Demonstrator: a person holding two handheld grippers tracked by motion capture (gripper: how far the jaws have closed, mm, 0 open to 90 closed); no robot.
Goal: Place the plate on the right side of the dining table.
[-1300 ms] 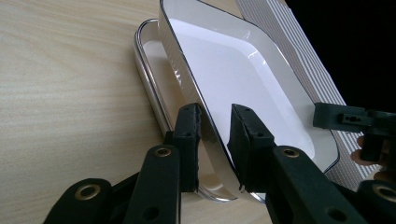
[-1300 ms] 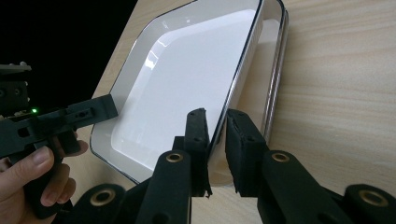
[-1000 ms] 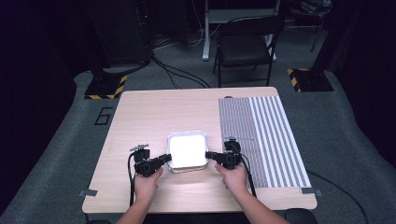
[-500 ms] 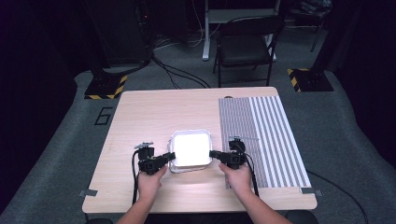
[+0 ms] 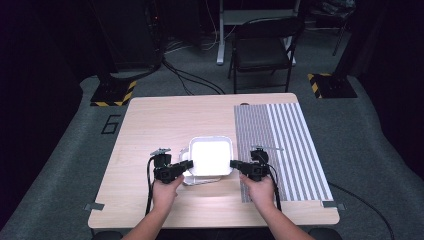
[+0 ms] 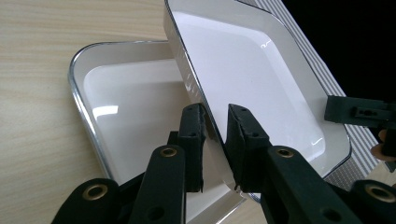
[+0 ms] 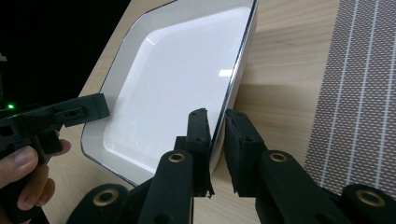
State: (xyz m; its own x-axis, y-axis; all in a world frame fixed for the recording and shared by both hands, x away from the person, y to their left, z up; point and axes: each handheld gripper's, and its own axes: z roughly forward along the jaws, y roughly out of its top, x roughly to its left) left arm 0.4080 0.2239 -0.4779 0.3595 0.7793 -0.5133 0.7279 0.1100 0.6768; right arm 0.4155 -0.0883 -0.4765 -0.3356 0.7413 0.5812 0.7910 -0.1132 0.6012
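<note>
Gripping opposite rims, the left gripper [image 5: 186, 164] and right gripper [image 5: 235, 164] pinch the upper tray [image 5: 210, 155], already clear of the lower tray [image 6: 116, 107]. Setting it down remains

From the high view the upper tray [image 5: 210, 156] is so blown out by glare you can't make out its inside at all, and it covers most of the lower tray [image 5: 192, 180], just a sliver of rim peeking out. In the left gripper view the lower tray [image 6: 126, 112] runs under the upper one and behind the left claw [image 6: 215, 140], near corner cut off by the frame. In the right gripper view, the upper tray [image 7: 177, 88] loses its far corner at the top edge.
</note>
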